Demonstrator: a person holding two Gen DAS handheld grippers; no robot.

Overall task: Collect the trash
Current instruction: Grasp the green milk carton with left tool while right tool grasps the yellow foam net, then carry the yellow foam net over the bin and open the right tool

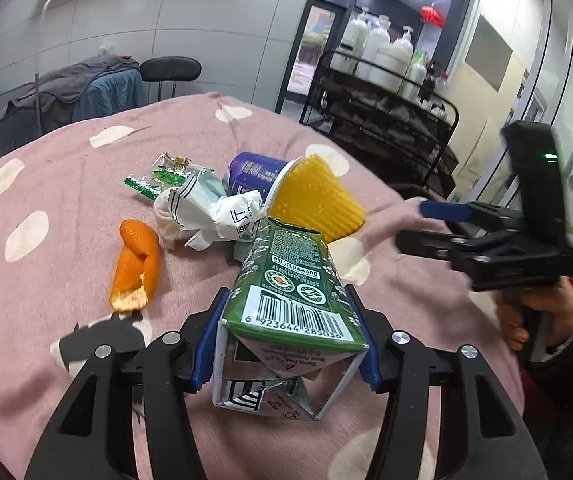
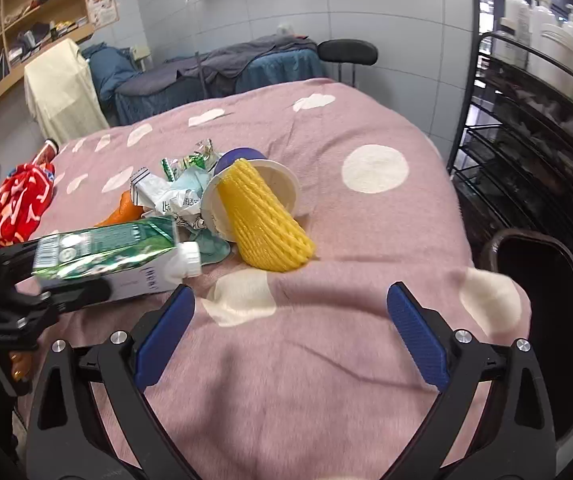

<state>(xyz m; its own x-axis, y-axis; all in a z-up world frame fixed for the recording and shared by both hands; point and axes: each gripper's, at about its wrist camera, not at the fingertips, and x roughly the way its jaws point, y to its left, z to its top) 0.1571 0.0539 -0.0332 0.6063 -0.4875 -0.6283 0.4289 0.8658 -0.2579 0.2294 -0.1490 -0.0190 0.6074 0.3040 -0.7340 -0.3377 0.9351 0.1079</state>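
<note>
My left gripper (image 1: 286, 340) is shut on a green drink carton (image 1: 290, 292) and holds it above the pink dotted blanket (image 1: 66, 264); the carton (image 2: 102, 254) also shows at the left of the right wrist view. Beyond it lie an orange peel (image 1: 136, 264), crumpled white paper (image 1: 206, 216), a green wrapper (image 1: 158, 180), a purple-and-white paper cup (image 1: 254, 176) and a yellow foam net (image 1: 318, 200). My right gripper (image 2: 290, 328) is open and empty above the blanket, short of the yellow foam net (image 2: 266, 220) that sticks out of the cup (image 2: 278, 184).
A black wire cart (image 1: 386, 112) with white bottles stands at the right of the bed. A dark bin (image 2: 542, 320) sits by the bed's right edge. A red cloth (image 2: 22, 200) and a can lie at the far left. A black chair (image 2: 346, 54) stands behind.
</note>
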